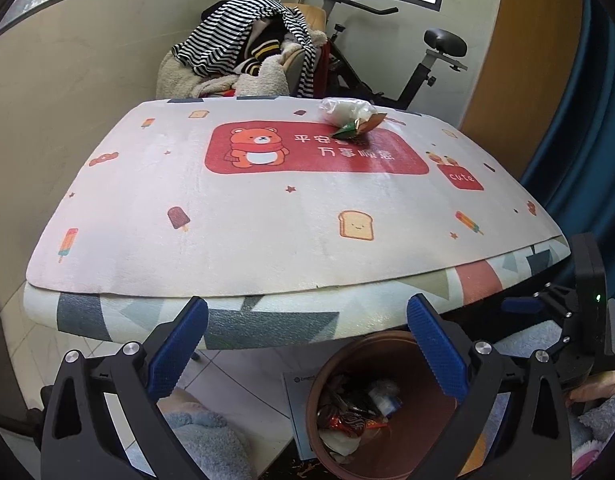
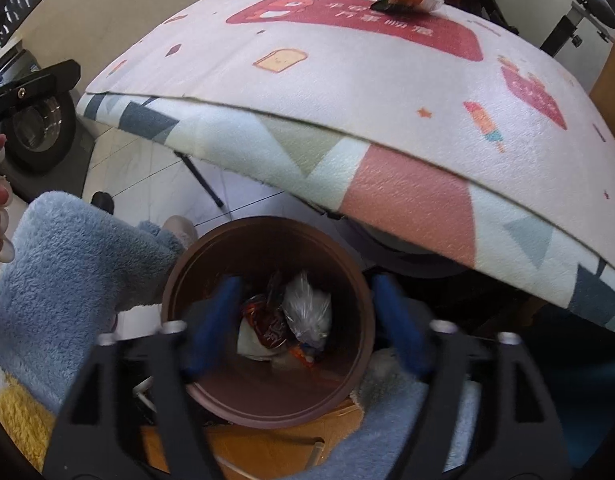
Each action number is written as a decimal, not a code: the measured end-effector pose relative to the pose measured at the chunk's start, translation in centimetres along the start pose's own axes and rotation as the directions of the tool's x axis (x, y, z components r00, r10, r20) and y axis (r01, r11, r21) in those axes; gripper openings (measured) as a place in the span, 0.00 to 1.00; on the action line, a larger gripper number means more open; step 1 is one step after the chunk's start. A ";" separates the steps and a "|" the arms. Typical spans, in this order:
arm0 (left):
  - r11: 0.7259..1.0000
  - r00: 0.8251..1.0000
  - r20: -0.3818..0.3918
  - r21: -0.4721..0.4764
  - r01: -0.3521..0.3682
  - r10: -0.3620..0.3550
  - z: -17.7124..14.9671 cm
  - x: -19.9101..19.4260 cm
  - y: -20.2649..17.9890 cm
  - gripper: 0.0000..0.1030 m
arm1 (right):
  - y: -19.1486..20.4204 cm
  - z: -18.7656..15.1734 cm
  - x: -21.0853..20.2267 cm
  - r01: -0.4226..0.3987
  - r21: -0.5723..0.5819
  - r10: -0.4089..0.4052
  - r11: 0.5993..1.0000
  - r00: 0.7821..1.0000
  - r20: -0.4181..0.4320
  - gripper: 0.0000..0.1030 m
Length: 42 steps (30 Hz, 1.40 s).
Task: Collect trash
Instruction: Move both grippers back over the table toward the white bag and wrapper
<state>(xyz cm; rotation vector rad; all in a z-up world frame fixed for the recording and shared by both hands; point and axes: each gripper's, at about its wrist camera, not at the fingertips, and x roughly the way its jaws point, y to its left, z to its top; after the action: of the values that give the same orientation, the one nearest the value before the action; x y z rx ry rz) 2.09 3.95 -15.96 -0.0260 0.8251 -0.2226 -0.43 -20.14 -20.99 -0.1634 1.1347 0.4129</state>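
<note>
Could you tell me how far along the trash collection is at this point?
Mostly done, it seems. Several wrappers and a clear bag already lie in the brown bin. The right gripper is open above the bin with nothing between its fingers; the left gripper is open and empty too. Still left: the wrappers at the far edge of the table.

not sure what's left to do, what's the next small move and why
Probably lift the right tool away from the bin and reach toward the wrappers at the table's far edge. Its jaws stand open and empty over the bin, where trash already lies.
</note>
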 end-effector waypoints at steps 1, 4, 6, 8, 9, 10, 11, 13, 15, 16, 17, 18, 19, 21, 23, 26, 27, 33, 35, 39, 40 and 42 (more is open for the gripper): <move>1.000 1.000 0.002 0.000 -0.002 0.002 0.1 0.0 0.1 0.94 | -0.2 0.2 -0.1 0.016 0.009 -0.017 1.000 1.000 0.003 0.89; 1.000 1.000 0.012 -0.003 -0.001 0.001 0.4 0.1 0.3 0.94 | -0.7 0.4 -0.3 0.032 0.017 -0.032 0.999 0.999 0.010 0.94; 1.000 1.000 0.020 -0.005 0.003 -0.002 0.7 0.2 0.5 0.94 | -1.2 0.8 -0.5 0.042 0.020 -0.043 0.999 0.999 0.016 0.94; 1.000 1.000 0.031 -0.006 0.003 -0.003 1.1 0.4 0.6 0.94 | -1.5 1.2 -0.7 0.049 0.027 -0.049 0.998 0.999 0.022 0.94; 1.000 0.999 0.038 -0.005 0.001 -0.001 1.3 0.4 0.7 0.94 | -1.8 1.4 -0.9 0.052 0.032 -0.053 0.998 0.998 0.028 0.94; 1.000 0.999 0.043 -0.005 0.000 0.000 1.5 0.5 0.7 0.94 | -2.4 1.7 -1.0 0.051 0.033 -0.052 0.998 0.998 0.028 0.94; 1.000 0.999 0.043 -0.005 0.000 0.000 1.7 0.6 0.8 0.94 | -2.8 2.0 -1.1 0.055 0.038 -0.056 0.998 0.998 0.032 0.94; 1.000 0.999 0.040 -0.011 0.003 -0.003 2.2 1.1 1.0 0.95 | -3.2 2.5 -1.2 0.060 0.043 -0.061 0.997 0.997 0.037 0.94; 1.000 0.999 0.044 -0.015 0.003 -0.002 2.7 1.4 1.2 0.95 | -3.6 3.1 -1.3 0.065 0.046 -0.067 0.997 0.997 0.044 0.94; 1.000 0.999 0.045 -0.016 0.003 -0.003 3.0 1.6 1.3 0.95 | -3.8 3.4 -1.4 0.070 0.046 -0.072 0.996 0.996 0.048 0.94; 1.000 0.999 0.046 -0.016 0.004 -0.003 3.4 1.9 1.5 0.95 | -4.2 4.0 -1.4 0.074 0.047 -0.076 0.996 0.995 0.056 0.94; 1.000 0.999 0.045 -0.017 0.002 -0.002 3.6 2.1 1.6 0.95 | -4.3 4.3 -1.4 0.075 0.048 -0.078 0.996 0.995 0.060 0.94; 1.000 0.999 0.045 -0.018 0.002 -0.001 3.9 2.4 1.7 0.95 | -4.7 4.8 -1.4 0.077 0.050 -0.080 0.996 0.995 0.066 0.94; 1.000 0.999 0.046 -0.018 -0.002 0.003 4.8 3.1 2.1 0.95 | -5.3 5.9 -1.3 0.077 0.058 -0.082 0.995 0.994 0.078 0.94; 1.000 0.999 0.049 -0.015 -0.007 0.008 5.6 3.7 2.5 0.95 | -6.3 7.4 -1.1 0.078 0.071 -0.084 0.994 0.992 0.096 0.94; 1.000 0.998 0.056 -0.018 -0.007 0.008 7.2 4.9 3.1 0.95 | -7.5 9.9 -0.8 0.067 0.088 -0.078 0.994 0.989 0.126 0.94; 1.000 0.998 0.058 -0.019 -0.008 0.009 7.6 5.2 3.3 0.95 | -8.1 11.0 -0.6 0.061 0.093 -0.074 0.994 0.988 0.137 0.94; 1.000 0.997 0.077 -0.019 -0.008 0.010 10.9 7.6 4.3 0.95 | -11.0 17.2 0.7 0.037 0.121 -0.061 0.992 0.977 0.204 0.94; 1.000 0.996 0.085 -0.022 -0.011 0.013 12.1 8.4 4.7 0.95 | -11.9 20.0 2.2 0.020 0.142 -0.052 0.990 0.972 0.228 0.94; 0.999 0.996 0.092 -0.041 -0.008 0.011 13.6 9.8 5.8 0.95 | -12.1 23.2 4.8 0.001 0.150 -0.037 0.989 0.970 0.238 0.94; 0.999 0.996 0.091 -0.047 -0.012 0.017 13.8 10.2 6.1 0.95 | -12.1 23.9 5.2 0.000 0.148 -0.036 0.989 0.971 0.238 0.94; 0.998 0.996 0.087 -0.055 -0.015 0.019 14.0 10.6 6.5 0.95 | -11.8 25.8 7.1 0.009 0.126 -0.038 0.992 0.972 0.232 0.92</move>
<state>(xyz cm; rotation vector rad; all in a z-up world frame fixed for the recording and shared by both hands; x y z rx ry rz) 20.51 7.23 -14.90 -0.0790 0.7440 -0.1817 28.64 -20.59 -17.54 -0.0176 0.9219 0.3295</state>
